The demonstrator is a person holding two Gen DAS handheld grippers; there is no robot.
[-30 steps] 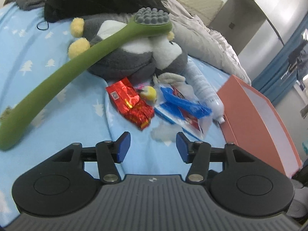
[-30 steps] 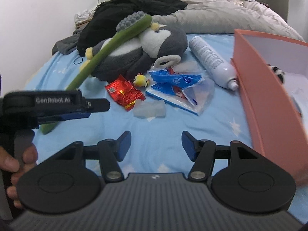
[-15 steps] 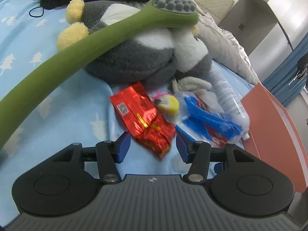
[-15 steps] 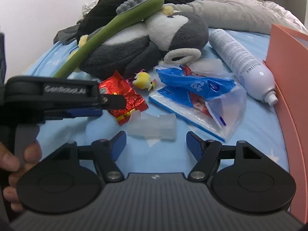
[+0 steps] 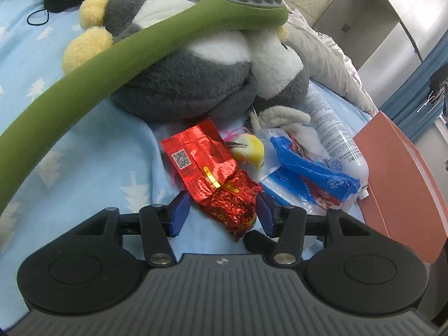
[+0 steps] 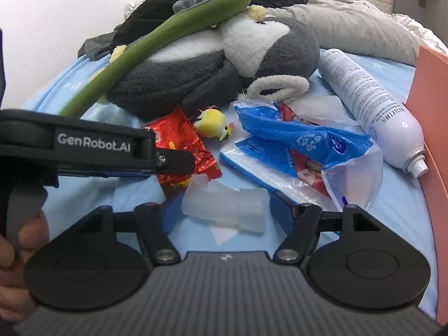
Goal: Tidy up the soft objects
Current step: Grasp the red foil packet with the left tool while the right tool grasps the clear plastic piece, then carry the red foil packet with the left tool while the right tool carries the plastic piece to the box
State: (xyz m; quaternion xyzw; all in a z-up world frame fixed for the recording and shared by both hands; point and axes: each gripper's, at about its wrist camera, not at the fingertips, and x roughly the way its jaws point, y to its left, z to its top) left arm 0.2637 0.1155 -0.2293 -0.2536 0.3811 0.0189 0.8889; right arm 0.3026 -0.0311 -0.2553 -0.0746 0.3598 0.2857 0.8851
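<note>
Left gripper is closing, its blue pads flanking the crumpled end of the red foil packet (not yet pressing it). Right gripper is closing too, astride a clear plastic piece on the blue sheet, untouched.

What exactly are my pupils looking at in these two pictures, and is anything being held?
No robot: a person carries a hand-held gripper in each hand, each with a camera looking along its blue fingers. On the blue bedsheet lie a plush penguin with a green massage stick across it, a white spray bottle, a blue plastic bag and an orange box. The left hand-held gripper is closing around a red foil packet; the right hand-held gripper is closing around a clear plastic wrapper. Neither is gripped yet.
</note>
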